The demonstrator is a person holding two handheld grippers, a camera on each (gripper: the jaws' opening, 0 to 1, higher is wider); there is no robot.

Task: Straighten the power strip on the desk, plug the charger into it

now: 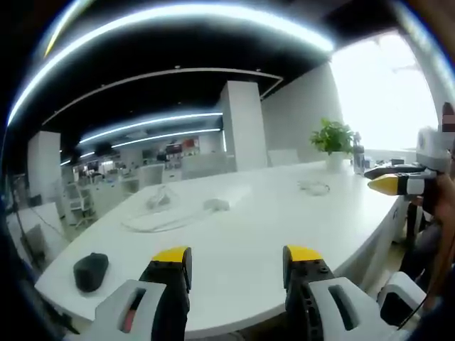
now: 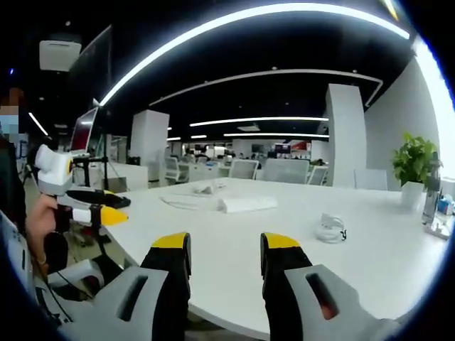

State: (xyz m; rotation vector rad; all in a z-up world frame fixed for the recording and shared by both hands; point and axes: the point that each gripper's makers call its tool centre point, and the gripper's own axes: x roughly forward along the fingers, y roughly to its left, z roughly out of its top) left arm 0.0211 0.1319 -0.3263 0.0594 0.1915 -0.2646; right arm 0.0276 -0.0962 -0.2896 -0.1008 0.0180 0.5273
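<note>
Broad white desk (image 1: 234, 234) across the middle of the left gripper view; same desk (image 2: 284, 241) across the lower half of the right gripper view. Open office behind, ceiling light strips curving across the top of both views.

Power strip (image 2: 247, 204) seen as a white bar just left of centre in the right gripper view, cable (image 2: 183, 202) trailing to its left; in the left gripper view, same strip (image 1: 217, 204) small at centre with cable loop (image 1: 153, 222) toward lower left. Likely charger: small white coiled item (image 2: 331, 228) at centre right of the right gripper view, also (image 1: 313, 187) right of centre in the left view. Identity too small to confirm.

Left gripper (image 1: 237, 261) at bottom centre: spread, nothing between. Right gripper (image 2: 225, 246) at bottom centre: spread, nothing between. Both short of the desk edge, well apart from strip and charger.

Also noted: potted plant (image 2: 415, 165) at far right, dark mouse-like object (image 1: 91, 271) at lower left of the left view.

Risks, as judged:
- Long reach over the desk; strip far off, so likely skewed contact, pushing the strip instead of squaring it.
- Loose cable could drag or snag when the strip turns.
- Charger prongs unseen; misaligned insertion possible, strip sliding if not held by the other gripper.
</note>
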